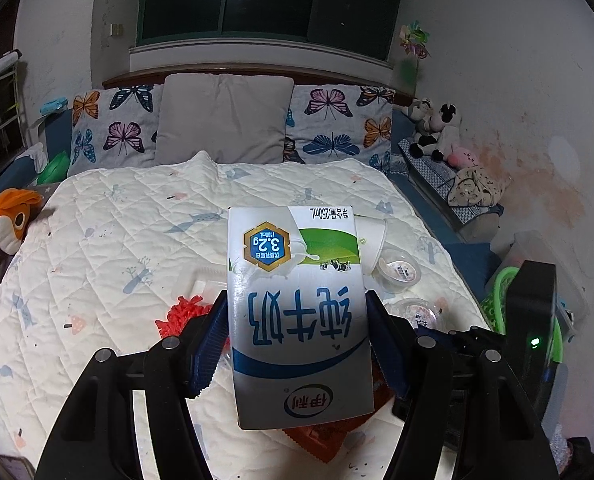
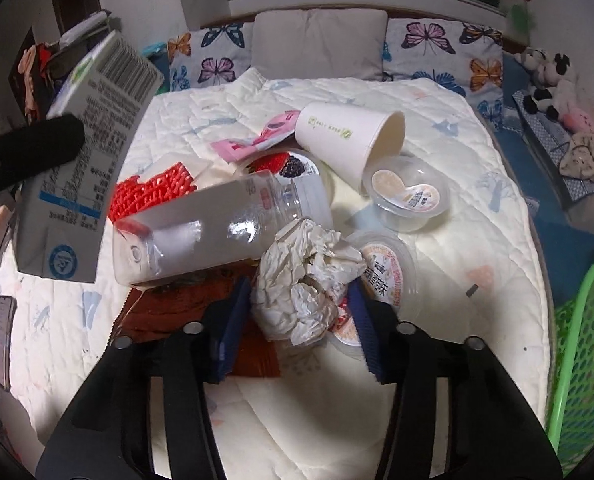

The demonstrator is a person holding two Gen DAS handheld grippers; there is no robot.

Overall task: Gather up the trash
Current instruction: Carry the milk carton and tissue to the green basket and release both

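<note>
Left hand-held gripper clamps the milk carton above the bed; right hand-held gripper straddles crumpled tissue, apparently unsqueezed. Risk: snagging the adjacent cup lid.

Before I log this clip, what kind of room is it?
Most likely a bedroom. The trash lies on a bed with a quilted cover, butterfly-print pillows stand against the headboard under a window, and plush toys sit at the bedside.
</note>
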